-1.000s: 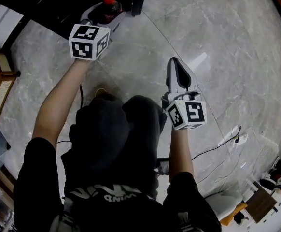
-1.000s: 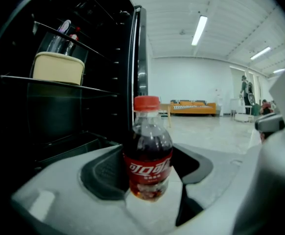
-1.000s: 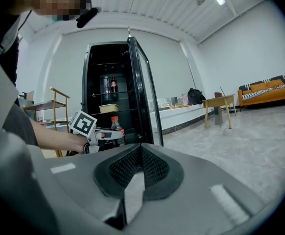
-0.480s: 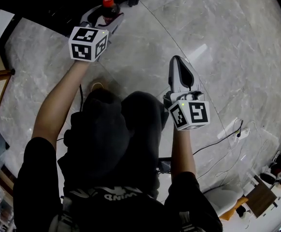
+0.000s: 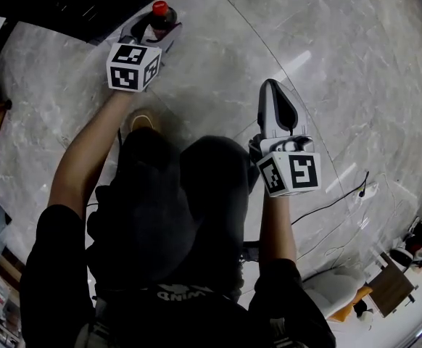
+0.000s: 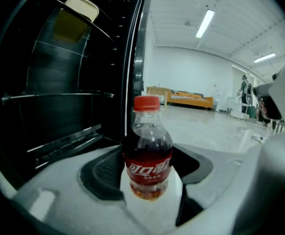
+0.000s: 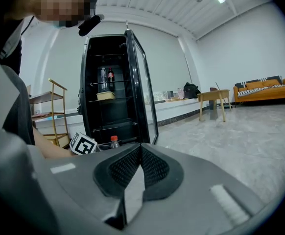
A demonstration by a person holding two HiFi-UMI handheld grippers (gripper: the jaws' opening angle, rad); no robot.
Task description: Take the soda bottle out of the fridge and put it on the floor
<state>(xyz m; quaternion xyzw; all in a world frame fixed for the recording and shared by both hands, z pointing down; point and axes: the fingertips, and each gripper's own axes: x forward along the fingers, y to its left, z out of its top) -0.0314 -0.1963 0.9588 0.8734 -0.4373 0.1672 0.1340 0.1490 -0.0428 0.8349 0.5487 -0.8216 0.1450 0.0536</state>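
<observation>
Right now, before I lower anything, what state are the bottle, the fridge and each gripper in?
left gripper: shut on the soda bottle.
soda bottle: upright, cap on, out of the fridge; can't tell whether it touches the floor.
right gripper: fingers together, empty.
fridge: door open.

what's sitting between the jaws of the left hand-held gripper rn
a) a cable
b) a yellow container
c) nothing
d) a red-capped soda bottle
d: the left gripper view shows the soda bottle, red cap up, standing upright between the jaws of the left hand-held gripper, beside the open fridge.
</observation>
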